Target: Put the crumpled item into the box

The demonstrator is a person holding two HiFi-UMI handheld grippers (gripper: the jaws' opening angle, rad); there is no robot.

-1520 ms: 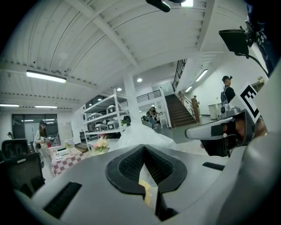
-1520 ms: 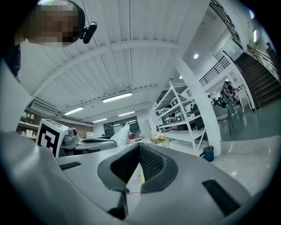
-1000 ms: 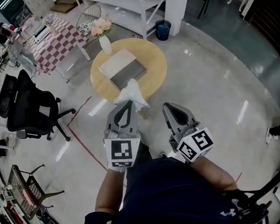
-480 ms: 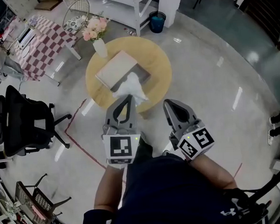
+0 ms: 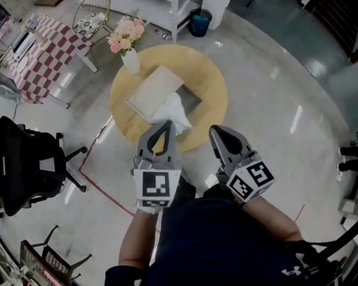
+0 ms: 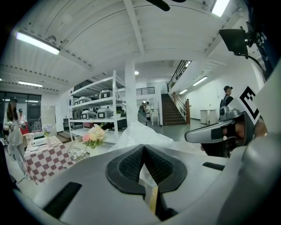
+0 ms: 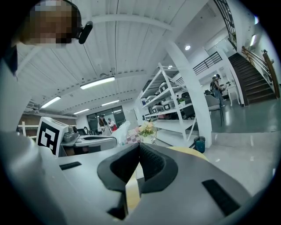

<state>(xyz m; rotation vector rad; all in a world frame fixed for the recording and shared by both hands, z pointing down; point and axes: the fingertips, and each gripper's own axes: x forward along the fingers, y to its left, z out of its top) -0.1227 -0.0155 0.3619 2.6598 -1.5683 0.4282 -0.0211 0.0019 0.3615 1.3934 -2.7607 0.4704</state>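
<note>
Now | left claw (image 5: pixel 164 126) pinching crumpled item (image 5: pixel 173 109) at tips | right claw (image 5: pixel 218 131) closed, empty

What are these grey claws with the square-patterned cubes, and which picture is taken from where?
There is no robot here. A person holds a two-jaw gripping tool in each hand, and the patterned cubes are parts of those tools. The wide picture comes from a camera on the person's head, looking steeply down. The other two come from cameras riding on the tools, each looking along its own jaws. The left gripper is shut on a crumpled white item, pinched between its black pads. The right gripper is shut with nothing in it. Ahead stands a round wooden table carrying a box and a vase of flowers.
</note>
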